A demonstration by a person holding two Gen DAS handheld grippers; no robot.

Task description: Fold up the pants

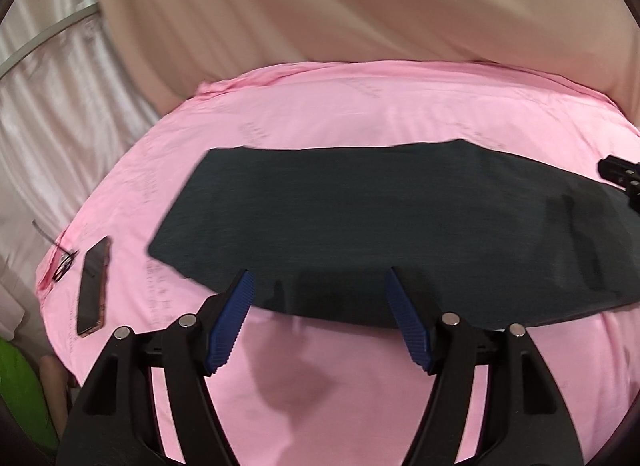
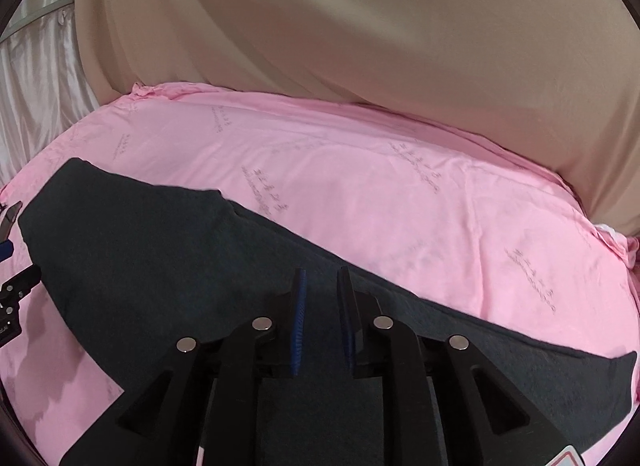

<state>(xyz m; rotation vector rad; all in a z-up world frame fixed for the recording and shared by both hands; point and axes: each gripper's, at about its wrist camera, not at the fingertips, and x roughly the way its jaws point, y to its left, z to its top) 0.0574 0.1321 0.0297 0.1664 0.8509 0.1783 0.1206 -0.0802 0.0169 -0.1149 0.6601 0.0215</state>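
Pads of the left gripper stand wide apart with nothing between them, their tips over the near edge of the pants, which lie flat past them as one long dark strip on the pink sheet. That flat, narrow lie suggests the legs are already laid one on the other, and I judge the next fold to be across the length. The right gripper hovers above the same cloth with its jaws nearly together, a slim gap left and no fabric pinched in it. Left of the left jaws, near the sheet's edge, sit a phone and what look like glasses, well apart from the pants. Beyond both jaws, past the far hem, bare sheet offers room to carry an end over. Farthest off, the sheet's rim meets a beige curtain, which closes that side.
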